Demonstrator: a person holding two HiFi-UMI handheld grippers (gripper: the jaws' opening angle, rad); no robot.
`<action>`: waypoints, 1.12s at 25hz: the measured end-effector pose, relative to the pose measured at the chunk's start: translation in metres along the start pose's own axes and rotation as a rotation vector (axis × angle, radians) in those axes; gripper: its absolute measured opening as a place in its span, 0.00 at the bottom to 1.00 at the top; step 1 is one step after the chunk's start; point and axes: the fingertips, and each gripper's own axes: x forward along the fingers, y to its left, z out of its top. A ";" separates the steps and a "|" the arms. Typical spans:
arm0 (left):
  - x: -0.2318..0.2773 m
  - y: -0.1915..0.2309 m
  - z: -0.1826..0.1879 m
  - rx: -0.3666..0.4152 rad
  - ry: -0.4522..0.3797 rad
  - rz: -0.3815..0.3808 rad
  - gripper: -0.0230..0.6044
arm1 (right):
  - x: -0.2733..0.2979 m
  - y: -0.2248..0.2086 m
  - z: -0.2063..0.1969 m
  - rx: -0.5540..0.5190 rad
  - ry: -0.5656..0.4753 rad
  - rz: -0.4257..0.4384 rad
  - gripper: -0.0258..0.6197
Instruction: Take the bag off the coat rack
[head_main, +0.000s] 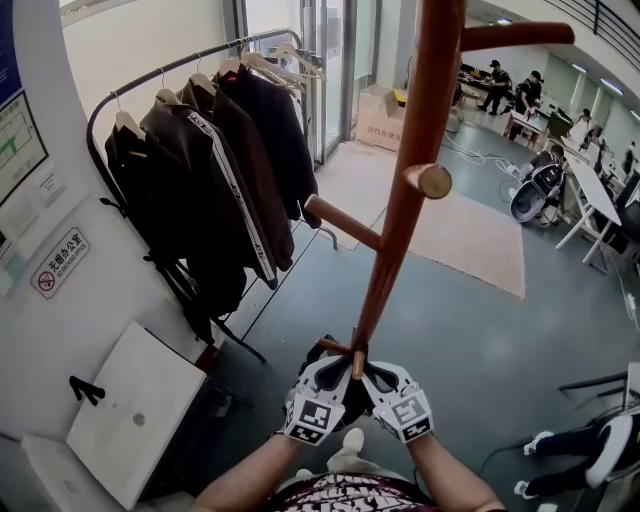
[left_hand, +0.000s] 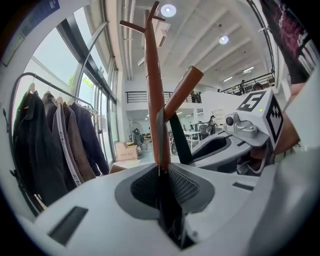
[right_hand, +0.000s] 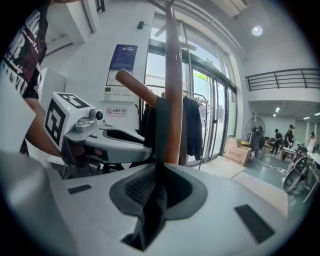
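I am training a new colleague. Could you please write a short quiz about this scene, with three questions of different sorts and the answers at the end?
1. True or false: the right gripper has its jaws shut on a dark strap.
2. Multiple choice: in the head view, what rises between the two grippers?
A) a floor fan
B) the coat rack's wooden pole
C) a metal garment rail
3. Fill in the gap: the left gripper has its jaws shut on the same kind of thing as the right one, a dark ___ beside the pole.

Key: 1 true; 2 B; 3 strap.
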 end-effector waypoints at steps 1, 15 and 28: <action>0.000 0.000 0.001 0.001 0.001 0.004 0.12 | -0.001 0.000 0.000 -0.007 0.001 -0.010 0.10; -0.031 -0.002 0.015 -0.084 -0.019 0.036 0.05 | -0.028 0.004 0.008 0.042 -0.025 -0.006 0.05; -0.095 -0.019 0.084 -0.068 -0.123 0.041 0.05 | -0.081 0.033 0.072 0.000 -0.137 -0.010 0.05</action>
